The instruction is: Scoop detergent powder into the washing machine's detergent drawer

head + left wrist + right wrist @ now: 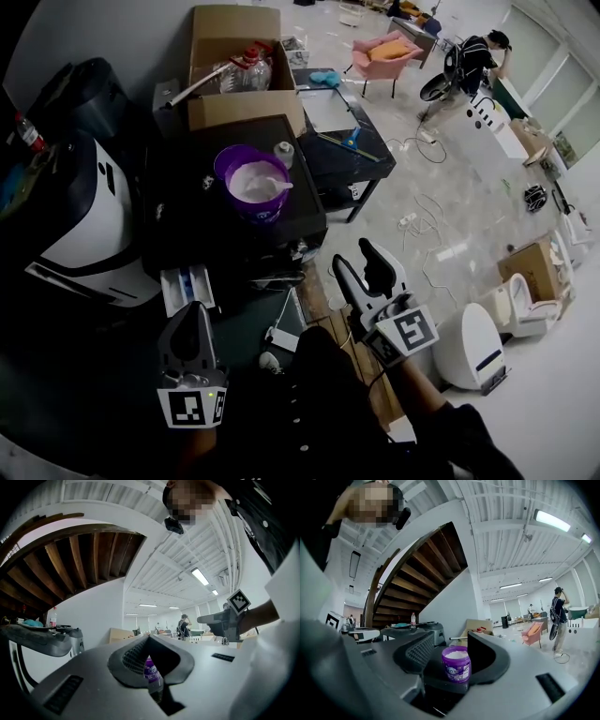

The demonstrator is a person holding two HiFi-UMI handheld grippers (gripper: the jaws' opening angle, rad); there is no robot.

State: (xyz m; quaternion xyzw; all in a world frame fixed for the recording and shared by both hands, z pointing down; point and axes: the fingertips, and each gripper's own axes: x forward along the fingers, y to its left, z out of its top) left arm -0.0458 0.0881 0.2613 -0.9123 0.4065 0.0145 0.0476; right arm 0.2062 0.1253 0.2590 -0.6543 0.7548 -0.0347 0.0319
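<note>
A wide, pale-floored room [450,225] is seen from above, strewn with cables. A cardboard box [234,66] is set against the far wall, a pink armchair [386,52] is placed further back, and a person [473,61] is seen standing well away in the far corner. The underside of a wooden staircase [422,573] is shown in the gripper views.

A low dark table [178,234] is placed in the middle of the room. On it, a purple tub [253,199] is stood upright with its lid off. It is filled with white detergent powder [249,180], and a white scoop [278,185] is laid in the powder, its handle resting toward the tub's right rim.

A white washing machine [89,225] is seen at the left, just beside the table. Its detergent drawer [186,289] is pulled out, with a blue insert shown inside.

The left gripper [194,311] is held level just short of the drawer, not touching it. Its jaws are drawn together to a thin slit and nothing is clasped between them.

The right gripper [352,253] is held level, lower right of the table and well apart from the tub. Its jaws are spread wide and empty. The tub is framed between them only in the distance.
</note>
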